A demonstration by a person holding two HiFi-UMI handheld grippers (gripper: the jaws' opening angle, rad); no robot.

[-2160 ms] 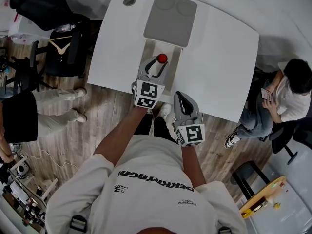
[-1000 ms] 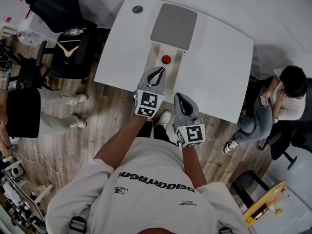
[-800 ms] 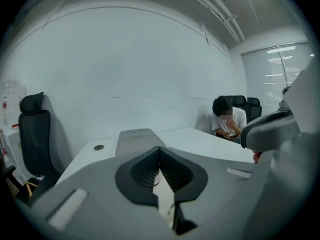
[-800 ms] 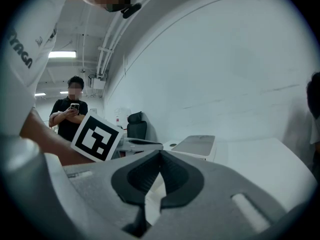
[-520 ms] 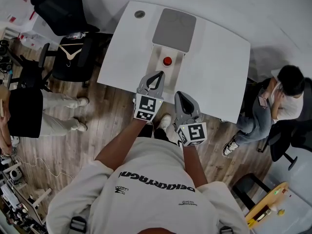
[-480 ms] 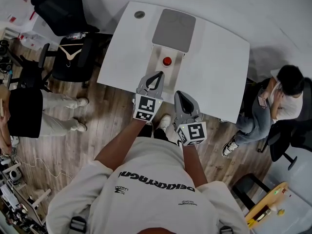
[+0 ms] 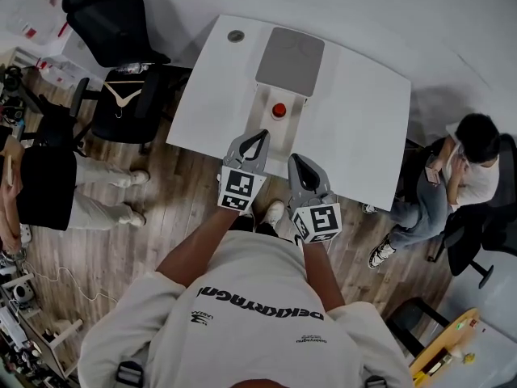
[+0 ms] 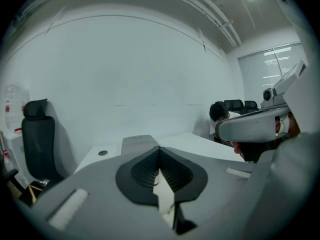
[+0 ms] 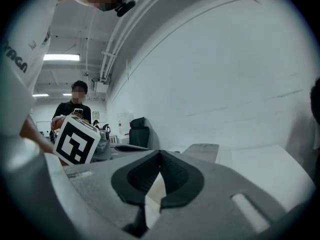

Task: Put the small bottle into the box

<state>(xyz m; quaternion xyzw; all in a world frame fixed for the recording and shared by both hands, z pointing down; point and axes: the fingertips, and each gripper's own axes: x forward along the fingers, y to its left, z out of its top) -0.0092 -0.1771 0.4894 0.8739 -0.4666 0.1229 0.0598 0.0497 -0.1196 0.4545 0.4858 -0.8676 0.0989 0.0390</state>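
The left gripper (image 7: 259, 134), matte grey plastic with ribbed black pads, has its jaws pressed together on nothing. It hangs over the table's near edge, at the near end of the box. The right gripper (image 7: 298, 160), of the same build, is likewise closed and empty, just beside it and off that edge.

The small bottle (image 7: 279, 110), of which only a round glossy red cap shows, stands inside the long, narrow, pale open box (image 7: 293, 124), towards its far end. A flat grey panel with rounded corners (image 7: 290, 56) adjoins the box there, reaching to the far edge.

The smooth white table (image 7: 363, 111) has curved edges and a round grey grommet (image 7: 236, 35) near its far left corner. Around it lie wood-plank flooring (image 7: 161, 200), a black office chair (image 7: 113, 23) and a seated person (image 7: 464, 156) at the right.
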